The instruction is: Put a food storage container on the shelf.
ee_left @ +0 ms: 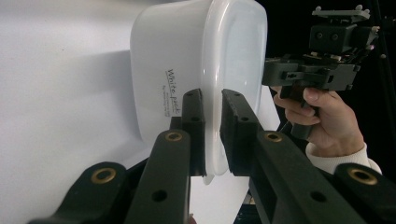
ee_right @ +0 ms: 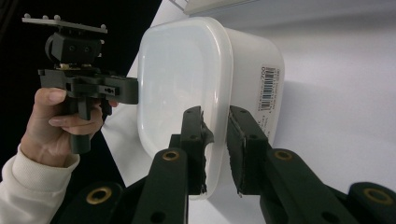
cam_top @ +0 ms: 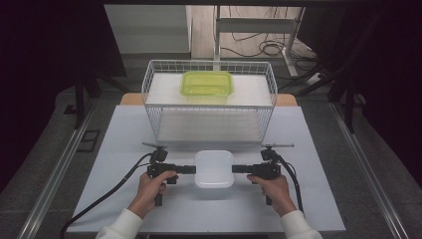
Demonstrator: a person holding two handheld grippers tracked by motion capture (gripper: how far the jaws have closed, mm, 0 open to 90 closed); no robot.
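The white lidded plastic container (cam_top: pixel 214 169) sat just before the white wire basket (cam_top: pixel 209 102); our left gripper (cam_top: pixel 190 169) and right gripper (cam_top: pixel 237 169) pinched its rim at opposite sides. We judged uneven lifting might slip it free.

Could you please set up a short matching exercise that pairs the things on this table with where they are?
1. white container
2. green container
3. left gripper
4. right gripper

a. inside the wire basket
b. clamped on the white container's right rim
c. between the two grippers
d. clamped on the white container's left rim

Pairs: 1-c, 2-a, 3-d, 4-b
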